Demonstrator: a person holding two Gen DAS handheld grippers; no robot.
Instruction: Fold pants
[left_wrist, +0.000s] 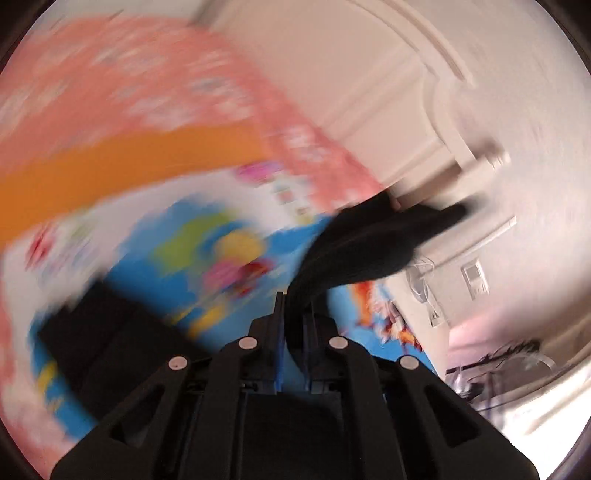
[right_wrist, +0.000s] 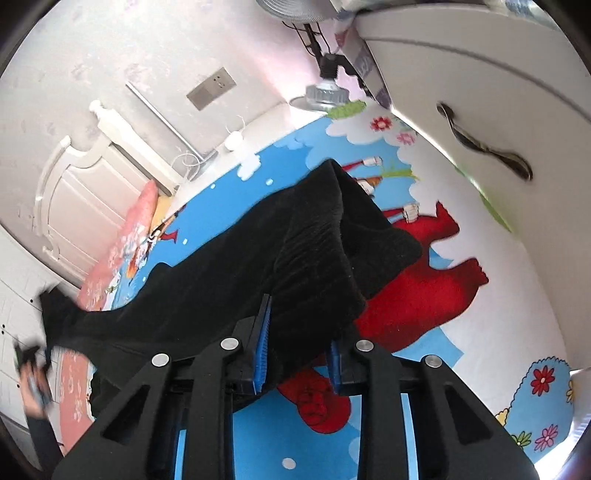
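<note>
The left wrist view is heavily blurred. The left gripper (left_wrist: 293, 314) has its jaws pinched tight on a thin black fold of the pants (left_wrist: 369, 243), above the cartoon play mat (left_wrist: 147, 266); the pink patterned cloth (left_wrist: 147, 92) behind is smeared beyond reading. In the right wrist view, the right gripper (right_wrist: 299, 343) clamps a thick bunch of the pants (right_wrist: 295, 251), whose far end trails left off the mat (right_wrist: 424, 302) toward a blurred hand (right_wrist: 35, 376). The bunch hides the right blue pad.
</note>
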